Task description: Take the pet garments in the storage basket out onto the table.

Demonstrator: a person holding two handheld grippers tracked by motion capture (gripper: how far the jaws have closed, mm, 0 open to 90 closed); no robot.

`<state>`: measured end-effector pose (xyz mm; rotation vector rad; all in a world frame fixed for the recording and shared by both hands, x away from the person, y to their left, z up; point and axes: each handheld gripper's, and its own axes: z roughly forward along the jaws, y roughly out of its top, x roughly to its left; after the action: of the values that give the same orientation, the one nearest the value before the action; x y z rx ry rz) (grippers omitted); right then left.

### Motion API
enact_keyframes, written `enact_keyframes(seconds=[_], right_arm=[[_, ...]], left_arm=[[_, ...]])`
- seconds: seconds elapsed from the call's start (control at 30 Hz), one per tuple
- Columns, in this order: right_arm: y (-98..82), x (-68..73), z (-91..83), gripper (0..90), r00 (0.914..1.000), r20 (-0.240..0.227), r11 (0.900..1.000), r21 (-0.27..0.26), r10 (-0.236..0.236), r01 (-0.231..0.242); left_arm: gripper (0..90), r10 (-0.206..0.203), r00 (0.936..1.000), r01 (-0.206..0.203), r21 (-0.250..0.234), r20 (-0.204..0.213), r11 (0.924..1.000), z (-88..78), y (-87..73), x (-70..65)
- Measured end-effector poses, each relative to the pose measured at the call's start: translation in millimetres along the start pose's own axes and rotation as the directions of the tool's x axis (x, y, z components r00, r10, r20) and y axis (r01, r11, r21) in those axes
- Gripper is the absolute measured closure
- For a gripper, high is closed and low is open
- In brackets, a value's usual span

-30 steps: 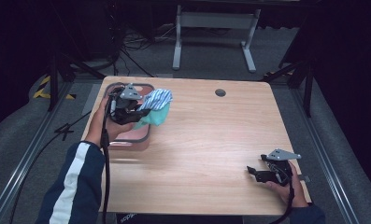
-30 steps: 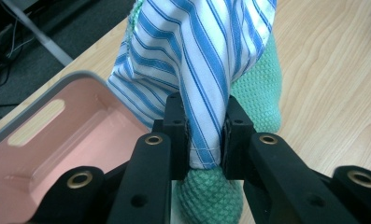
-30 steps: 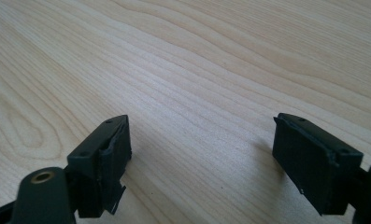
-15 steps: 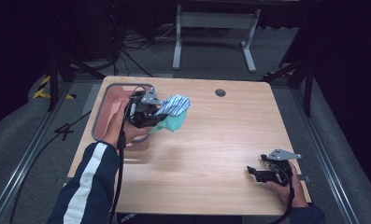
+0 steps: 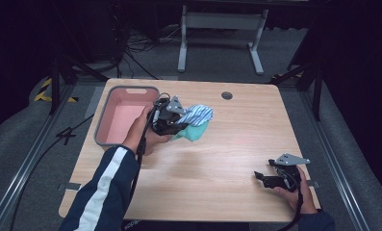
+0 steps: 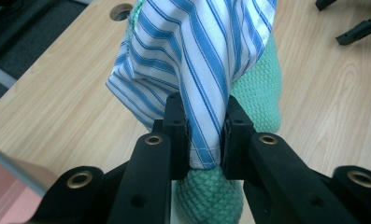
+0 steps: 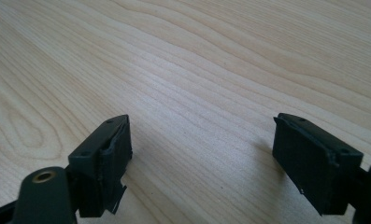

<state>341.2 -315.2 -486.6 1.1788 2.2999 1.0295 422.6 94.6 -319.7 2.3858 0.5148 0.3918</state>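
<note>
No brand, label or writing can be read on anything here. The left gripper view shows the left tongs (image 6: 204,135) clamped on a blue-and-white striped cloth (image 6: 206,56), with a green knitted cloth (image 6: 258,93) bunched behind and below the pads; whether the green one is also pinched I cannot tell. The high view adds what that close view lacks: the left tongs (image 5: 171,118) carry both cloths above the bench (image 5: 227,159), just beside a pink tub (image 5: 123,120) that sits behind the hand. The striped cloth (image 5: 197,114) hangs ahead of the tongs, the green cloth (image 5: 194,132) under it. In the right gripper view the right tongs (image 7: 199,154) stand wide apart over bare wood; in the high view they (image 5: 263,177) rest low at the bench's near edge, well apart from the cloths.
</note>
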Motion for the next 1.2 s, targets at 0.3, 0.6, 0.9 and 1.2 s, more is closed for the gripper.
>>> enact_keyframes(seconds=[0.3,0.6,0.9,1.2], right_arm=[[0.0,0.0,0.0,20.3,1.0,0.0,1.0,0.0,0.0,0.0],[0.0,0.0,0.0,20.3,1.0,0.0,1.0,0.0,0.0,0.0],[0.0,0.0,-0.1,20.4,1.0,-0.001,1.0,0.0,0.0,0.0],[0.0,-0.1,-0.1,20.5,1.0,-0.001,1.0,-0.001,0.002,-0.002]], left_arm=[[76.5,0.009,0.9996,-0.009,0.017,0.029,0.9998,26.8,4.5,-9.8],[76.4,0.001,0.9986,-0.004,0.05,0.053,0.9988,52.2,3.7,-14.2],[76.4,-0.026,0.9977,0.02,0.082,0.063,0.9964,75.0,2.1,-15.4],[76.3,-0.014,0.9983,0.008,0.11,0.057,0.9939,93.9,-0.2,-19.4]])
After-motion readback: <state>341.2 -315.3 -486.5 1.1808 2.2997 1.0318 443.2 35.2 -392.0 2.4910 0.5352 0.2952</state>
